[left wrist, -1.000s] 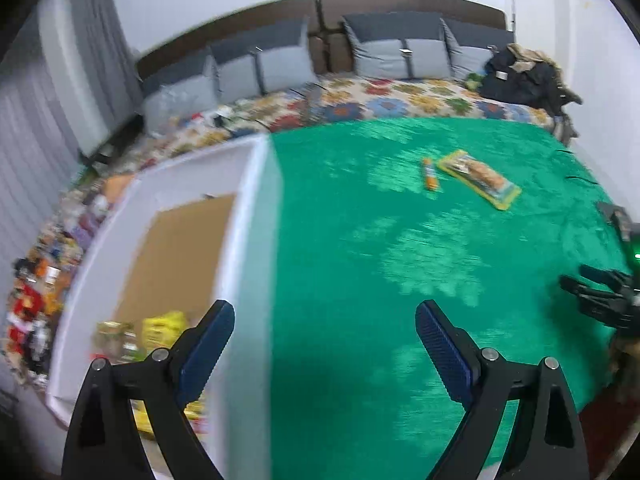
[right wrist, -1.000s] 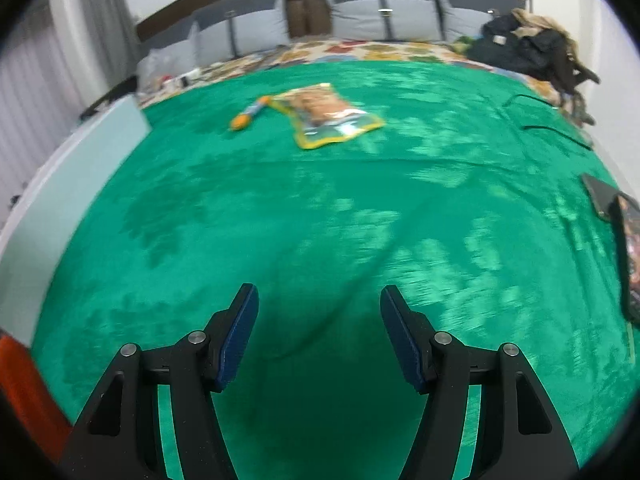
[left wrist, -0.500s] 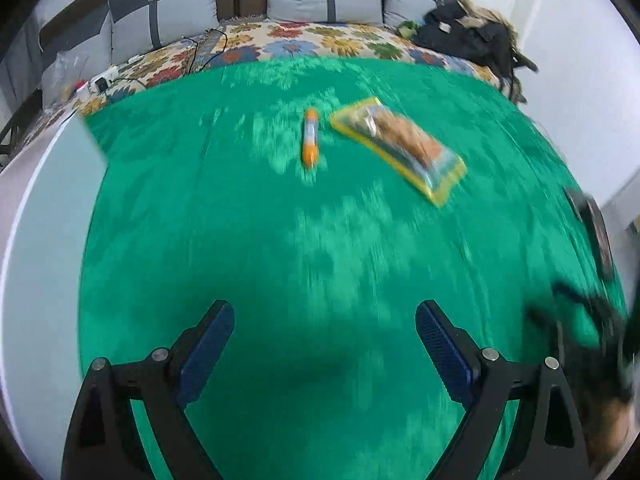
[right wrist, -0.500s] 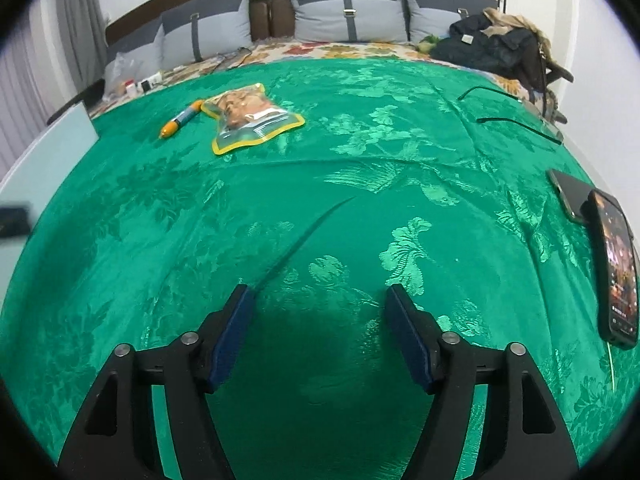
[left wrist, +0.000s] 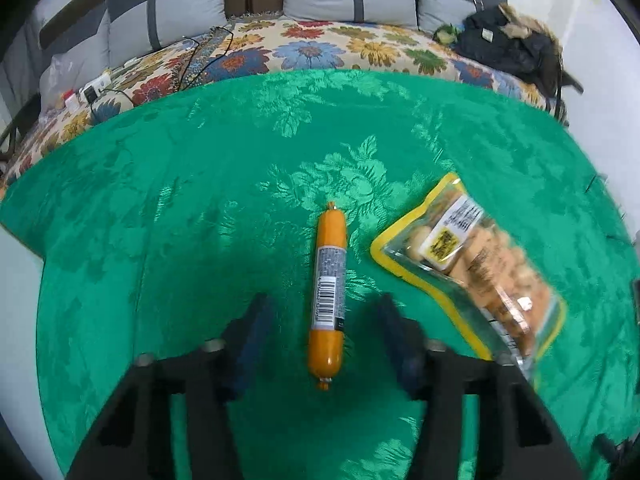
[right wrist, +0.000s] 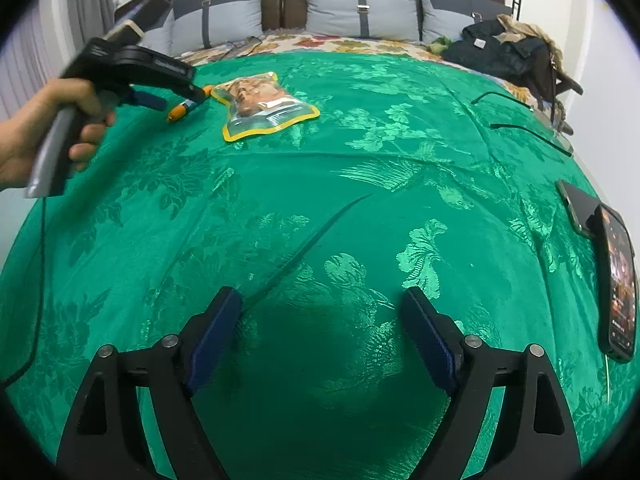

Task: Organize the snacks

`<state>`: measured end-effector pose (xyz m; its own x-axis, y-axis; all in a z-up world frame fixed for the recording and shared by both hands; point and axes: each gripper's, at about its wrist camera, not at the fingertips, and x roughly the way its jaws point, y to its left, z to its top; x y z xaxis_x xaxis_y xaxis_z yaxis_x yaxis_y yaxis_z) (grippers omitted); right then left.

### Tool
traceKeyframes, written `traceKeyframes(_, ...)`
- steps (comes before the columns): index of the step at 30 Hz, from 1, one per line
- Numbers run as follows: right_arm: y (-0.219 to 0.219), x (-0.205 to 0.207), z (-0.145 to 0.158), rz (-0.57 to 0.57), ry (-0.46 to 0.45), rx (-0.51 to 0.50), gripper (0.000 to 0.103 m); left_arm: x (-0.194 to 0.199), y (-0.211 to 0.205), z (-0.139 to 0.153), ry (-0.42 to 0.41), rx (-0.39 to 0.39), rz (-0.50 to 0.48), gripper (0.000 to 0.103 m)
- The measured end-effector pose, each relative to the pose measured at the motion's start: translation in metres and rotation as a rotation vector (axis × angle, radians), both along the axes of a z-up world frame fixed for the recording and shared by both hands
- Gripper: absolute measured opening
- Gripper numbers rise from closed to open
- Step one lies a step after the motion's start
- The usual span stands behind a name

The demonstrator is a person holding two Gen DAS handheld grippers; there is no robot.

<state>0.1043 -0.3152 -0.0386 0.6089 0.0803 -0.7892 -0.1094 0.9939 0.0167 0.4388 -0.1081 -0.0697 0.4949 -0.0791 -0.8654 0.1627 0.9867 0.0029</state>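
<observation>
Poised over an orange sausage stick lying lengthwise toward twelve o'clock between the left gripper's closing, apparently not-yet-touching jaws, snack bag at two o'clock; right gripper spread, empty.

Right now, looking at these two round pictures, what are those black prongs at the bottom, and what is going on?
There is no robot here: a person holds a two-finger grabbing tool in each hand, and each tool carries a wide-angle camera looking along its fingers. One picture comes from the left gripper, the other from the right gripper. Both look down at a green bedspread. On it lie an orange sausage stick and a yellow-edged snack bag. The left gripper's jaws have just been closing around the sausage, not yet pinching it. The right gripper's jaws have just been opening and are empty. Its view also shows the person's hand and a phone.
</observation>
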Motion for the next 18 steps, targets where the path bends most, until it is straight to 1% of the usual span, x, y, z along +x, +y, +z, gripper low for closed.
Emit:
traceKeyframes(1,0.000,0.000,0.000,0.000,0.000,0.000,0.087,0.000,-0.002,0.000,-0.012,0.012,-0.016,0.019)
traceKeyframes(2,0.000,0.000,0.000,0.000,0.000,0.000,0.087,-0.001,-0.001,0.001,-0.012,0.004,-0.024,0.015)
traceKeyframes(5,0.000,0.001,0.000,0.000,0.000,0.000,0.087,-0.011,0.004,0.003,-0.027,0.005,-0.015,0.015)
traceKeyframes(9,0.000,0.002,0.000,0.000,0.000,0.000,0.087,-0.048,0.025,0.010,-0.030,-0.045,0.010,0.015)
traceKeyframes(13,0.000,0.002,0.000,0.000,0.000,0.000,0.087,-0.109,0.049,0.019,-0.038,-0.050,0.011,0.015)
traceKeyframes(18,0.000,0.001,0.000,0.000,0.000,0.000,0.087,-0.186,0.078,0.017,-0.022,-0.047,0.021,0.015)
